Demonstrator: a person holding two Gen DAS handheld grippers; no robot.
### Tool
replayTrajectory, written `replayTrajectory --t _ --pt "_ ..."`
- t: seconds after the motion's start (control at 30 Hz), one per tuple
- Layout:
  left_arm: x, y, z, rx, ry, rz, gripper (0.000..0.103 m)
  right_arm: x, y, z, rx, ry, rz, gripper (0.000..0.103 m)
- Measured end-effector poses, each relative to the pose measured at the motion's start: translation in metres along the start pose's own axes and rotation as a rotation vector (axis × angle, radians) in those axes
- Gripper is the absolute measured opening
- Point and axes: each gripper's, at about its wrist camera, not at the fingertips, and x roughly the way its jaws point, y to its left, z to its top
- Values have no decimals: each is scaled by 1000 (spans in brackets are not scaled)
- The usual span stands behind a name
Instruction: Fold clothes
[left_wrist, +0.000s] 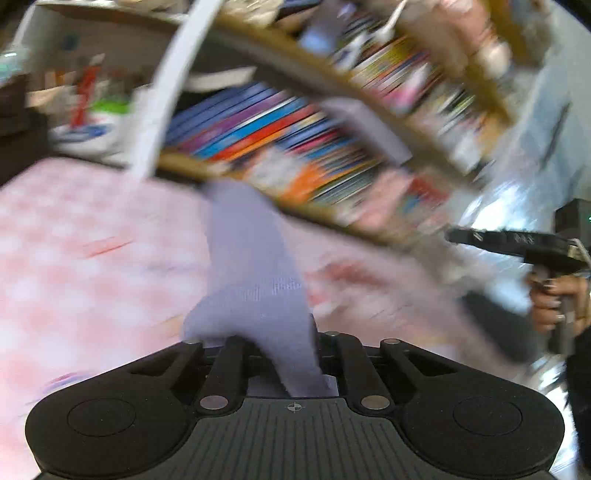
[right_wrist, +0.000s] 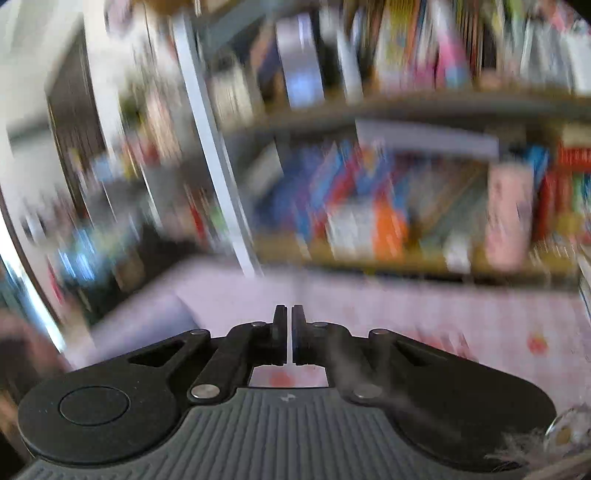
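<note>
Left hand-held gripper (left_wrist: 284, 354) clamped on lavender knit garment (left_wrist: 251, 266), soft, light & floppy, draping fwd over pink checked bed (left_wrist: 74, 229), best pinched at edges/corners; right hand-held gripper (right_wrist: 289, 332) closed, empty; blurred bookshelf (left_wrist: 295, 147) behind.

1. Both views are bright, in soft daylight.
2. Heavy motion blur smears the shelves of colourful book spines (right_wrist: 369, 206) and the pink checked bed cover (left_wrist: 74, 236).
3. Only each black plastic gripper body (left_wrist: 295, 424) stays sharp.
4. Fisheye distortion bends the edges.
</note>
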Motion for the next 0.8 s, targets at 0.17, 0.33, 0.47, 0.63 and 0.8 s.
replayTrajectory --t 0.17,0.33,0.47,0.63,0.8 --pt "-19 11 -3 50 5 8 18 47 -6 -60 -59 197 -49 34" --pt "-17 13 -6 73 17 41 20 60 1 -71 -46 223 26 43" --pt "-18 7 -9 90 11 33 36 73 19 -63 -55 218 131 64" --pt "-23 3 -12 116 0 34 46 97 48 -72 -133 307 156 30" --pt "-31 14 -13 78 -21 40 46 72 53 -65 -113 192 106 10"
